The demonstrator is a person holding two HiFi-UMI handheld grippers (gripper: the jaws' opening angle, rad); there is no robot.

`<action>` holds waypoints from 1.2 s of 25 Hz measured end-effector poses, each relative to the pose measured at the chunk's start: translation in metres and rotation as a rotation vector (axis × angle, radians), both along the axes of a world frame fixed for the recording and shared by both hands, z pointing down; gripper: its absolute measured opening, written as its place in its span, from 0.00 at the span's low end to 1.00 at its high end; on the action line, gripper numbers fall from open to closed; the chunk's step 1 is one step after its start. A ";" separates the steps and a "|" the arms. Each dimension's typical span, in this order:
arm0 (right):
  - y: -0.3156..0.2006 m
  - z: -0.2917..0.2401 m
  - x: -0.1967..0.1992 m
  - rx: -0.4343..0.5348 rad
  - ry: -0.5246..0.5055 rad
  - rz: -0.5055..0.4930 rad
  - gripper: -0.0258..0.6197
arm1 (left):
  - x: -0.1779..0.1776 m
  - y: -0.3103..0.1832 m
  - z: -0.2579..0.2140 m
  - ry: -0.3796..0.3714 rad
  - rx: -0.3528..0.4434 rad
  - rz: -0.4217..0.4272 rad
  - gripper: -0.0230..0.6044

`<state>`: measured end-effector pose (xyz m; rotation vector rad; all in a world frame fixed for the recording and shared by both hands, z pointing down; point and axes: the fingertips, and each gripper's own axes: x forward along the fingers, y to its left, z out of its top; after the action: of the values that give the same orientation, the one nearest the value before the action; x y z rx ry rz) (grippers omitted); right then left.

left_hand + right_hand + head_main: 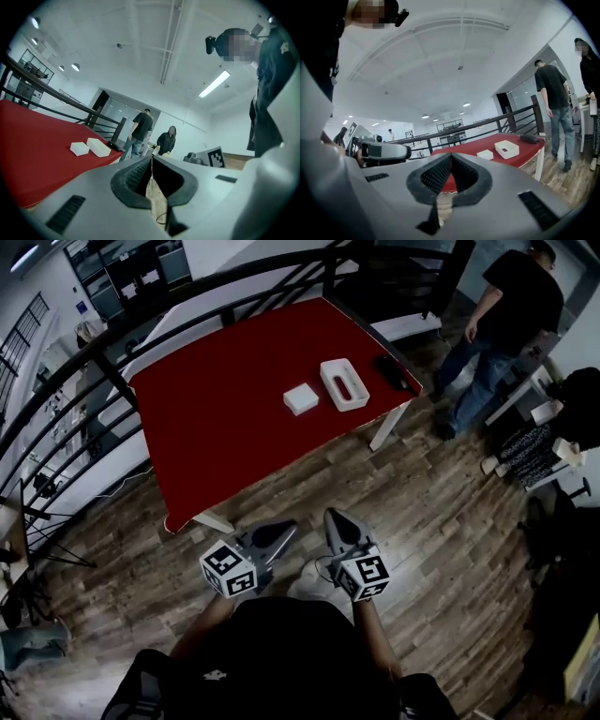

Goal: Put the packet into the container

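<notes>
While held level short of the table, left claw closed empty, right claw likewise.

Red table; black railing; bystander beside table.

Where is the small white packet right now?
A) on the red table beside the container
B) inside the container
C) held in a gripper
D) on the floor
A: the packet lies on the red table, next to the container, not in it.
</notes>
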<state>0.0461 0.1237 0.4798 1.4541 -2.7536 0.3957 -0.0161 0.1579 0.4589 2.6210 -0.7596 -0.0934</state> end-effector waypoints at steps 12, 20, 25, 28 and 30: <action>-0.052 0.012 0.045 -0.031 -0.040 -0.038 0.07 | 0.044 -0.049 0.012 -0.056 -0.035 -0.054 0.06; -0.083 0.025 0.044 -0.053 -0.034 -0.070 0.08 | 0.039 -0.083 0.018 -0.048 -0.045 -0.097 0.06; -0.116 0.022 0.041 -0.050 -0.031 -0.083 0.07 | 0.037 -0.113 0.020 -0.047 -0.048 -0.105 0.06; -0.139 0.025 0.037 -0.053 -0.023 -0.083 0.07 | 0.032 -0.136 0.024 -0.048 -0.053 -0.103 0.06; -0.157 0.029 0.034 -0.056 -0.019 -0.081 0.07 | 0.028 -0.156 0.028 -0.048 -0.054 -0.103 0.06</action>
<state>0.0802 -0.0330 0.5088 1.3290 -2.7806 0.4826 0.0120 0.0017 0.4873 2.5411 -0.9007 -0.0387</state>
